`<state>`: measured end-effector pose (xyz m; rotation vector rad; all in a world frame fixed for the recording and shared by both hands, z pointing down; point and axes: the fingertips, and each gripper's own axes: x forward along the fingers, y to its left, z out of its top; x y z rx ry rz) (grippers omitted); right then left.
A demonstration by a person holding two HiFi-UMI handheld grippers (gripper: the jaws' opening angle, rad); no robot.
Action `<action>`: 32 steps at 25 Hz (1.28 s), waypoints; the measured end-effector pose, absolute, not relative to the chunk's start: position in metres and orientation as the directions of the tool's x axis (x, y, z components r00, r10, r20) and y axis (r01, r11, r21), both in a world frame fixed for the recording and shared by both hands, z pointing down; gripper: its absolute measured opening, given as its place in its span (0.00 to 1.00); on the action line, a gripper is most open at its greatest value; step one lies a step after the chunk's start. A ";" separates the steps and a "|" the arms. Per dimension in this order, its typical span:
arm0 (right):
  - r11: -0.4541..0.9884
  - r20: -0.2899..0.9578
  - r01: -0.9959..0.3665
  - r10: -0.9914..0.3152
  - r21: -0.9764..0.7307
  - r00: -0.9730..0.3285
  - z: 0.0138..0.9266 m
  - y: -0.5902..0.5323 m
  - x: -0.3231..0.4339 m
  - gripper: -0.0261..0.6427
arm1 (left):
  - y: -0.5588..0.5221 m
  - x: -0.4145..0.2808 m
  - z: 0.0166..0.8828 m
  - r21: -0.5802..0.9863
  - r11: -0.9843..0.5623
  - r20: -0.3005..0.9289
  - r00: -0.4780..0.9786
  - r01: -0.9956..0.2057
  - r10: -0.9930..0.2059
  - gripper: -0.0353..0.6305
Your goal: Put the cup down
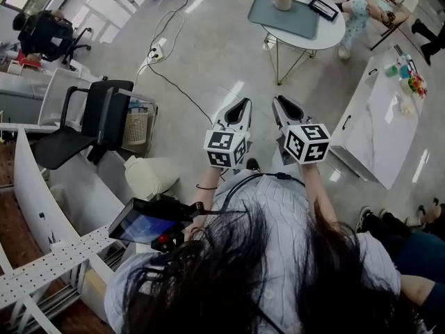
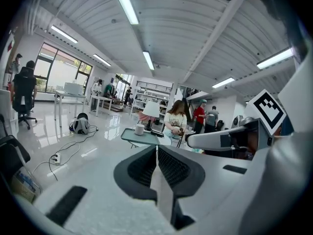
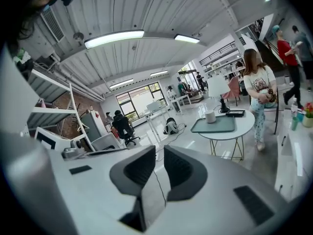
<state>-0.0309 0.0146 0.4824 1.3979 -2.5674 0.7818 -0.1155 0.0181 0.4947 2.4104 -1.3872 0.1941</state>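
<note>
The round white table (image 1: pixel 332 28) is standing well apart from both grippers; the grey-green rectangular tray (image 1: pixel 295 21) is lying on its top; the left white-and-black gripper (image 1: pixel 243 103) is hovering over the glossy floor (image 1: pixel 208 68) with jaws pressed together, holding nothing; the right white-and-black gripper (image 1: pixel 281 103) is hovering just beside it, jaws likewise drawn together and empty; the small white cup (image 1: pixel 281 1) is sitting upright by the tray's far edge.

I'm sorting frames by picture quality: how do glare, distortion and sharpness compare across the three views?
Head view: sharp and evenly lit, with bright streaks glaring off the glossy floor. Left gripper view: heavy fisheye, black corners, ceiling lights blown out. Right gripper view: same fisheye and vignette; the strip light glares, the round table looks crisp.
</note>
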 end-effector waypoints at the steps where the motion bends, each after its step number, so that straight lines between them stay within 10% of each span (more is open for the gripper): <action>1: 0.441 0.334 -0.811 -0.753 -0.384 -0.567 0.482 0.019 -0.032 0.15 | 0.023 -0.116 0.495 0.232 -0.461 0.287 0.513 -0.857 -0.809 0.08; 32: 0.471 0.319 -0.827 -0.767 -0.309 -0.556 0.475 0.088 -0.038 0.12 | 0.078 -0.108 0.490 0.213 -0.522 0.242 0.562 -0.826 -0.791 0.08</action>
